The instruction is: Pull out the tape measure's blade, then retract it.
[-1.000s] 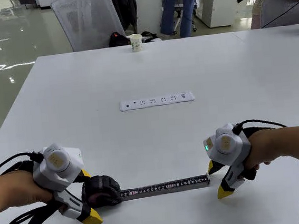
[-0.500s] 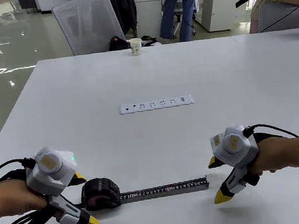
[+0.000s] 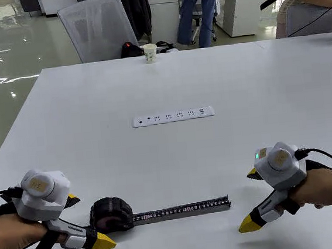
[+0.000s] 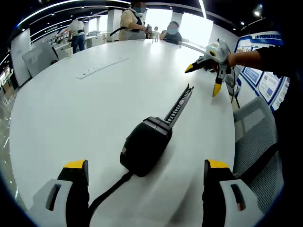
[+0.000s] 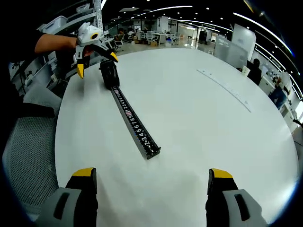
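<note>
The tape measure (image 3: 111, 214) lies on the table (image 3: 175, 159) close to my edge. Its blade (image 3: 183, 210) runs flat to my right, with the hooked end resting bare on the surface. A second ago my left gripper (image 3: 87, 221) was wrapped around the black case and my right gripper (image 3: 249, 199) had the blade's end. Now both are backed off. The left one sits just beside the case with its jaws wide apart, and the right one hangs a little beyond the hook, jaws also spread and gripping nothing. The blade stays out on its own, so I judge the pulling half done and the retracting half not yet begun. To finish, I expect I have to take the case again and free whatever keeps the blade from running back.

From my left gripper view, a dark strap (image 4: 110, 196) trails off the case toward me and could snag in the jaws when I reach in. Further out, a white power strip (image 3: 173, 115) lies mid-table, and a paper cup (image 3: 150, 50) stands at the far edge with a mesh chair (image 3: 99, 25) behind it. All are well apart from the blade's path, so nothing blocks it.
</note>
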### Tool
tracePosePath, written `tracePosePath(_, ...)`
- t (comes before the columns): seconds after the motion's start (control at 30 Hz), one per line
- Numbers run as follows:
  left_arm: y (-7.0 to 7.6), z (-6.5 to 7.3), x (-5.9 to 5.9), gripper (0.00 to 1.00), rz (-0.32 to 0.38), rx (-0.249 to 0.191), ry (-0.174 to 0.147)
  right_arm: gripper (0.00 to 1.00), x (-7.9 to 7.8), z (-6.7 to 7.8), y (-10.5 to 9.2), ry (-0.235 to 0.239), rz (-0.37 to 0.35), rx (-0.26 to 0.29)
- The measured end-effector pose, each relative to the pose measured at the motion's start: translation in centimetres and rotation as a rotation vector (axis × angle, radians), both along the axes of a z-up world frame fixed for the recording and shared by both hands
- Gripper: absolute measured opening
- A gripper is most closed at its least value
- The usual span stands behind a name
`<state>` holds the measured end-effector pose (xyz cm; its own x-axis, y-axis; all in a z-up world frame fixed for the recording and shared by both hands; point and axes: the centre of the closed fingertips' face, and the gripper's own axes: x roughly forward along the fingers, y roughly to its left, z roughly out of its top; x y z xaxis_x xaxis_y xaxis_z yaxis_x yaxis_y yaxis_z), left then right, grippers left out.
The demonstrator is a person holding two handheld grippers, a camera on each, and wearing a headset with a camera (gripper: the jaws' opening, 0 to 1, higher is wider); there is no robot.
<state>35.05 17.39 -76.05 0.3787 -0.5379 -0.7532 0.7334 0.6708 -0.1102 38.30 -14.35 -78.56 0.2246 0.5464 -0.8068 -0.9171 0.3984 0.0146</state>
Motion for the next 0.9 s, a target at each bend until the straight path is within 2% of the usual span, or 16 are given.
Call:
tracePosePath(0.13,0.7,0.0,-0.2,0.99,0.042,-0.004,-0.017,0.99,-0.1,0.0,-0.5,0.0,-0.052,0.038)
tracePosePath(0.23,1.1,0.0,-0.4,0.99,0.1,-0.033,-0.026,0.99,-0.3,0.0,-1.0,0.012,-0.097,0.064)
tracePosePath(0.27,1.2,0.1,-0.4,0.99,0.119,-0.046,-0.044,0.99,-0.2,0.0,-1.3,-0.003,-0.113,0.07)
tracePosePath(0.33,1.4,0.2,-0.4,0.99,0.141,-0.065,-0.056,0.99,-0.1,0.1,-1.8,-0.014,-0.143,0.074)
tracePosePath(0.37,1.4,0.3,-0.6,0.99,0.154,-0.081,-0.06,0.99,0.1,0.4,-2.0,-0.025,-0.173,0.095)
tracePosePath(0.4,1.3,0.5,-0.6,0.99,0.163,-0.102,-0.069,0.99,0.4,0.7,-2.0,-0.044,-0.186,0.12)
tracePosePath(0.43,1.0,0.9,-0.6,0.99,0.171,-0.147,-0.088,0.99,0.6,1.2,-2.3,-0.064,-0.197,0.135)
tracePosePath(0.47,1.1,0.9,-0.7,0.99,0.178,-0.152,-0.09,0.99,0.6,1.4,-2.5,-0.072,-0.207,0.134)
tracePosePath(0.5,1.6,0.7,-0.8,0.99,0.192,-0.136,-0.092,0.99,0.8,1.8,-2.7,-0.087,-0.229,0.156)
tracePosePath(0.57,1.9,0.7,-0.8,0.99,0.207,-0.128,-0.111,0.99,0.8,2.2,-2.7,-0.106,-0.224,0.192)
tracePosePath(0.6,2.2,0.7,-0.9,0.99,0.215,-0.123,-0.117,0.99,0.4,2.3,-2.8,-0.117,-0.209,0.187)
tracePosePath(0.67,2.6,0.7,-0.9,0.99,0.242,-0.131,-0.125,0.99,-0.3,2.0,-3.1,-0.102,-0.206,0.171)
tracePosePath(0.8,3.2,1.1,-1.2,0.99,0.269,-0.14,-0.154,0.99,-1.2,2.2,-3.6,-0.104,-0.213,0.164)
tracePosePath(0.87,3.3,1.5,-1.5,0.99,0.303,-0.18,-0.161,0.99,-1.6,2.4,-4.0,-0.102,-0.242,0.165)
tracePosePath(0.9,3.5,1.6,-1.8,0.99,0.301,-0.177,-0.163,0.99,-1.8,2.6,-4.1,-0.111,-0.247,0.175)
